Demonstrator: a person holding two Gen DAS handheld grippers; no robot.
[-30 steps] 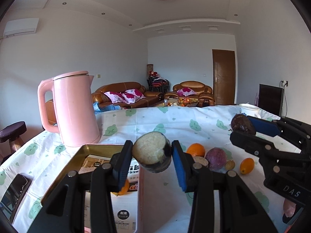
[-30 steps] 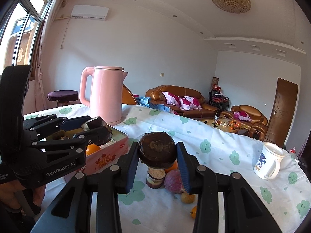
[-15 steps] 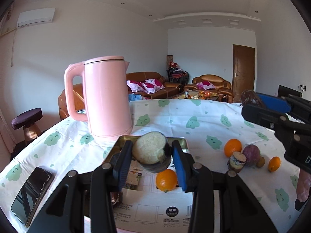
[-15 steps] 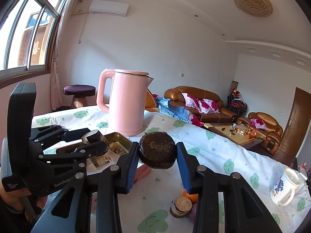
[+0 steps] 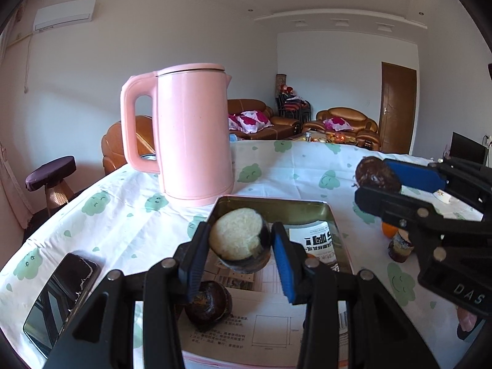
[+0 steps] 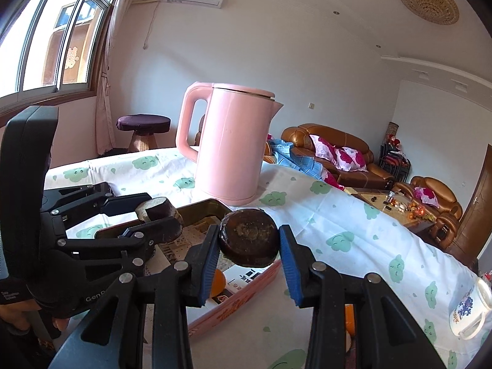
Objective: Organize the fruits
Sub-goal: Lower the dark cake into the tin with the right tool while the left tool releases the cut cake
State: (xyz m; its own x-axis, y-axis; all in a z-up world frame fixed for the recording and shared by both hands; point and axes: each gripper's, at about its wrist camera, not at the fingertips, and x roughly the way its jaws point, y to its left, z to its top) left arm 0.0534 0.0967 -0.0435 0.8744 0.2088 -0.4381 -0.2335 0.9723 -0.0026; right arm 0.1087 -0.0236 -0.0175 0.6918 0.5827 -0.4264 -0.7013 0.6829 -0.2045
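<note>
Left wrist view: the left tongs (image 5: 241, 246) clench a cut fruit half (image 5: 238, 240) above the tin (image 5: 326, 212); a slack grip would drop it onto the fruit (image 5: 207, 304) below.

Right wrist view: the right tongs (image 6: 249, 246) grip a dark half (image 6: 249, 240) over the tin's near edge (image 6: 243, 292), where release could send it rolling onto the desk (image 6: 353, 233).

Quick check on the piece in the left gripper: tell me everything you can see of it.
The cut fruit piece is a short round chunk: pale cream, grainy flat face toward the camera, dark purple-brown skin around it. It is clamped by its sides in the left gripper, held in the air over the open tin, touching only the pads.
</note>
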